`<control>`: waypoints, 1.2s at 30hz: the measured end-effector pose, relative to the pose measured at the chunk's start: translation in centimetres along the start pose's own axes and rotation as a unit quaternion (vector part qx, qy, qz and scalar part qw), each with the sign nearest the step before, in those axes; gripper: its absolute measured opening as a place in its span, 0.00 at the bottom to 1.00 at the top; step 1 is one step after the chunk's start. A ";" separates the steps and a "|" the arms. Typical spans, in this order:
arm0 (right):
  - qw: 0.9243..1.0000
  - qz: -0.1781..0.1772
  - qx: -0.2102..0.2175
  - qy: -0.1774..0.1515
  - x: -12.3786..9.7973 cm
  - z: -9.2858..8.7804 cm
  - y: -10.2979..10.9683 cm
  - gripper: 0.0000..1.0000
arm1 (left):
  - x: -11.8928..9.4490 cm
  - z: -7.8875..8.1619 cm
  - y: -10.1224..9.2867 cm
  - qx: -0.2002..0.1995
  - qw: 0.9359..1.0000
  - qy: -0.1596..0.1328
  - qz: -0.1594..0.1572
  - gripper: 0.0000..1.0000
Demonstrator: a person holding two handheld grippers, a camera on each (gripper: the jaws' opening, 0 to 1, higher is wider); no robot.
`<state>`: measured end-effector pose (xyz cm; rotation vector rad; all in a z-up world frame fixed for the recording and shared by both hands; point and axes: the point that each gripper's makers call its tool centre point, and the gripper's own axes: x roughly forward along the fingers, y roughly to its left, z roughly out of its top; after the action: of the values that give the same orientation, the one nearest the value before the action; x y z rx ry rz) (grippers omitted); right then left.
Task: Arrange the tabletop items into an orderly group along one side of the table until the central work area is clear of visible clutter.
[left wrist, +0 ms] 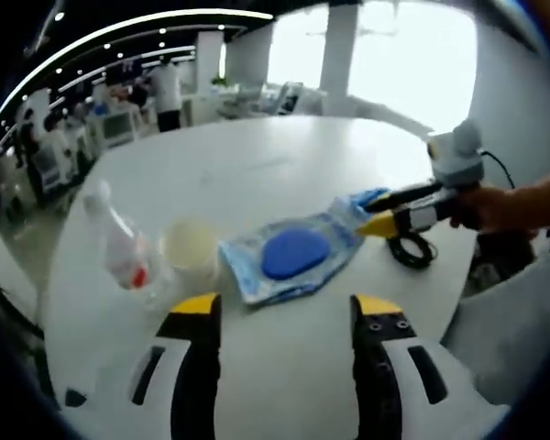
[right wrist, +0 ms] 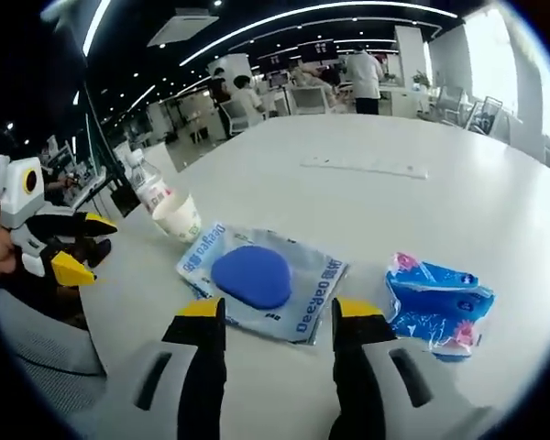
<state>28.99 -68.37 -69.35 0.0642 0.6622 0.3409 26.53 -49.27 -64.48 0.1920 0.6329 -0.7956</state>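
A round white counter stands in a bright open office with ceiling light strips. The right hand-held gripper is spread wide and empty, just short of a clear pouch holding a blue pad. A blue packet lies beside it. The left hand-held gripper also gapes empty. Beyond stand a paper cup and plastic bottle.

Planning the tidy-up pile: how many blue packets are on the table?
2: the flat packet holding a blue disc, ahead of the right gripper; the crumpled blue packet just beside it.
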 end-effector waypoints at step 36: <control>0.942 0.001 -0.303 0.142 -1.3 1.1 -9.3 0.44 | -6.8 -2.8 1.3 0.009 1.000 -0.029 0.000 0.91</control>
<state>31.42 -77.51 -69.22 -0.5831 0.8168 0.5509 22.60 -43.16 -62.78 0.1842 0.5717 -0.8044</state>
